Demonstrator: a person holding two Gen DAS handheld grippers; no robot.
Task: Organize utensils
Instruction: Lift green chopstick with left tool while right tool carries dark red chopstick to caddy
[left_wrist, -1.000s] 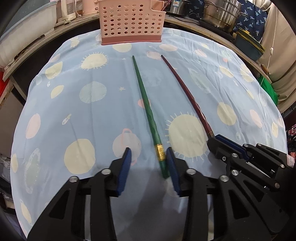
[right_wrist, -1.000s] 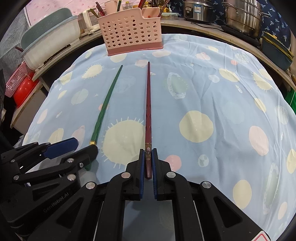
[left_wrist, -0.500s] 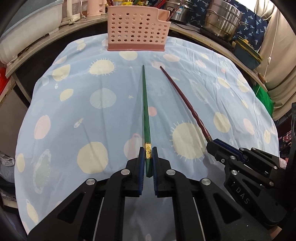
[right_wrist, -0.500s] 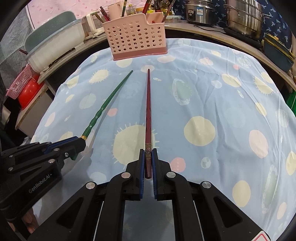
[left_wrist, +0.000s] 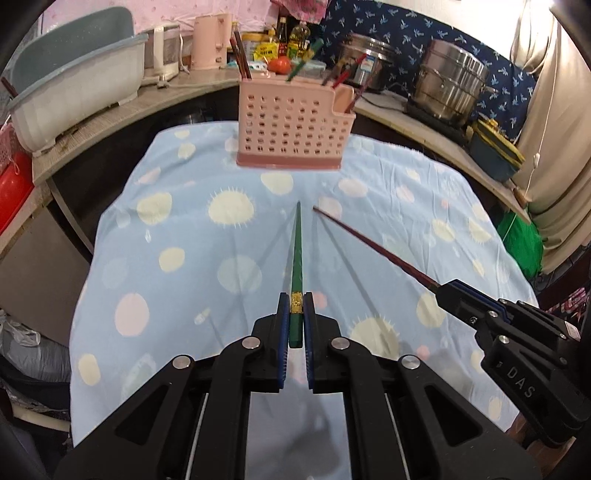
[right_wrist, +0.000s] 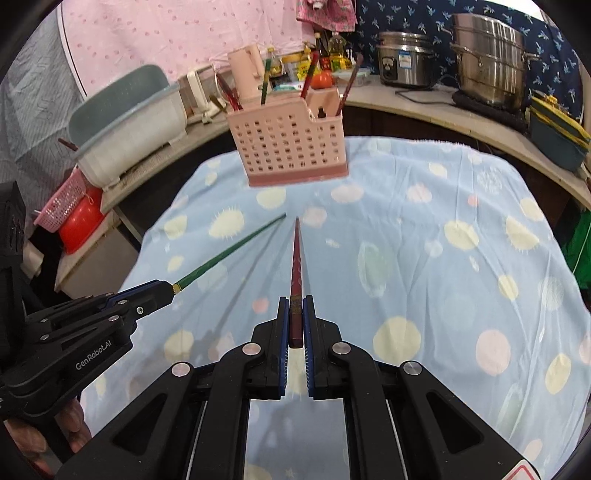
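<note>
Left claw (left_wrist: 294, 314) was clamped on the thick end of the green chopstick (left_wrist: 296, 254), pads pressing just behind its gold band. Right claw (right_wrist: 295, 314) was clamped the same way on the dark red chopstick (right_wrist: 296, 266). Both sticks were off the blue patterned cloth (left_wrist: 192, 258) on the counter, tips forward toward the pink perforated holder (left_wrist: 291, 125) at the cloth's far edge, which already held other sticks.

Judged handling: light, stiff, long and tapered, with a glossy finish that looks slippery. Held at the butt, the tip has a long lever and may swing or pivot in the pads. The thick end is the best hold, leaving the narrow end free to enter the holder.
</note>
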